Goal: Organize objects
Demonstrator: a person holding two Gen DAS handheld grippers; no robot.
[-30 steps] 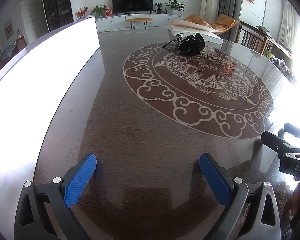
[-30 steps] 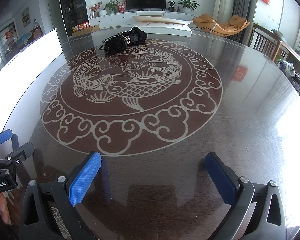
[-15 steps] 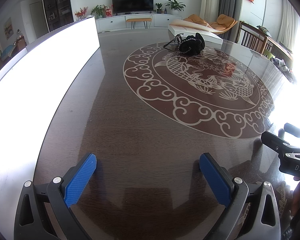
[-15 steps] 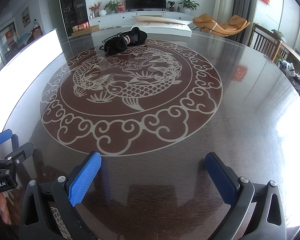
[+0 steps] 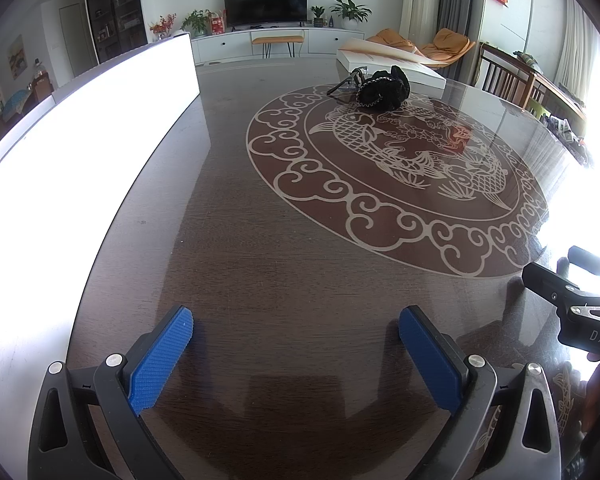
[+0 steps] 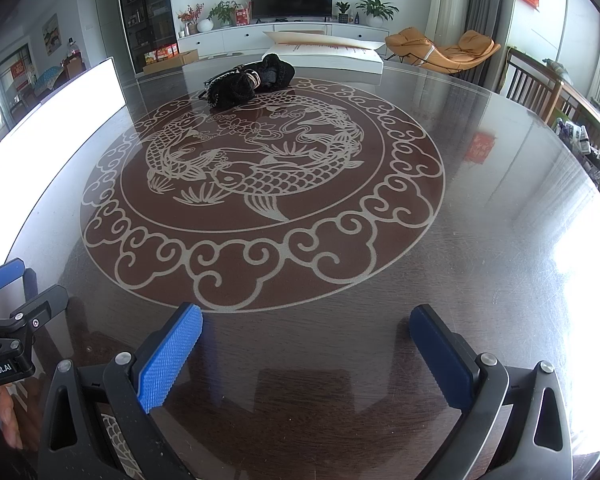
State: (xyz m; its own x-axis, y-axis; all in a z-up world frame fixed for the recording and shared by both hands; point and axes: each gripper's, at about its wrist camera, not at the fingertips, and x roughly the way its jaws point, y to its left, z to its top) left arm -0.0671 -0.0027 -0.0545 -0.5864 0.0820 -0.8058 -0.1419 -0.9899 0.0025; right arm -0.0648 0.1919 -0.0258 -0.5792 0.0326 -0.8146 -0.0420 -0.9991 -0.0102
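Nothing has shifted over the last second, so you haven't started organizing. Your left gripper (image 5: 296, 330) and right gripper (image 6: 306, 330) both hover wide and empty over the dark table (image 6: 480, 280). The black bundle (image 6: 250, 80) lies at upper centre, well apart, with open tabletop between; the white box (image 6: 332, 58) sits just behind it.

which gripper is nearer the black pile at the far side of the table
Neither clearly; both sit at the near edge, open and empty. From the left gripper the black pile lies far ahead to its right; from the right gripper it lies far ahead, slightly left.
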